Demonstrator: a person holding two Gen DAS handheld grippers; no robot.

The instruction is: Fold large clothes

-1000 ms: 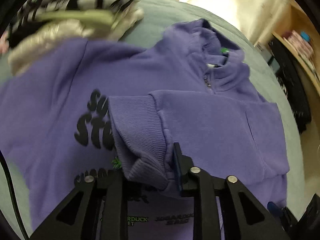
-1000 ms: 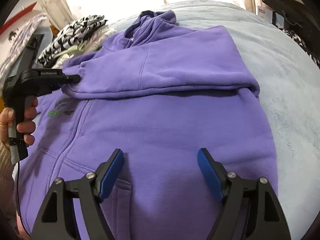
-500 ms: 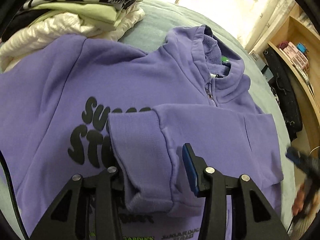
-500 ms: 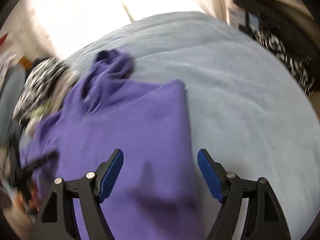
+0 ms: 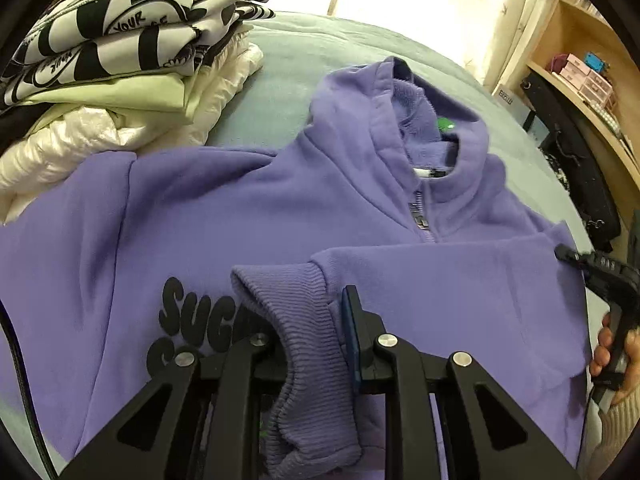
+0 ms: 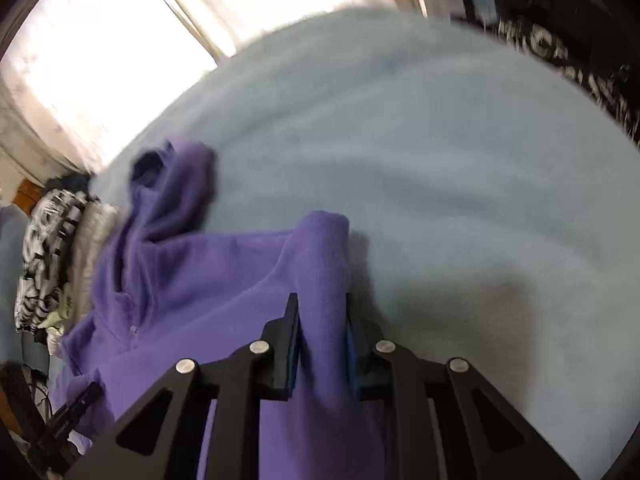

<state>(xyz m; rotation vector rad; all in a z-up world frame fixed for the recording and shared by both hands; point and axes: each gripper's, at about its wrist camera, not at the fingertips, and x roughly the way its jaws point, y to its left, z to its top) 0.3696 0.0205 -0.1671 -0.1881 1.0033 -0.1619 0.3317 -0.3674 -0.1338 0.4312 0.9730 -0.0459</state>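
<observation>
Cuff (image 5: 308, 344) first: my left tool (image 5: 316, 340) is shut tight on the ribbed end of the sleeve, right at its tips. That sleeve (image 5: 440, 280) lies across the chest of the purple hoodie (image 5: 248, 208), just past the tool, so I think one sleeve is nearly folded in. My right tool (image 6: 322, 336) is pinched on a fold of the same hoodie at its side edge, and that view is blurry. The hoodie lies flat on the bed (image 6: 440, 160), front up, with the black letters (image 5: 192, 320) under my left tool and the zipper (image 5: 418, 216) a bit farther on. The hood (image 5: 384, 120) is beyond that and is not tucked in. I think the other sleeve and the body fold are still to do. Far off to the left sits a stack of folded clothes (image 5: 132, 52).
</observation>
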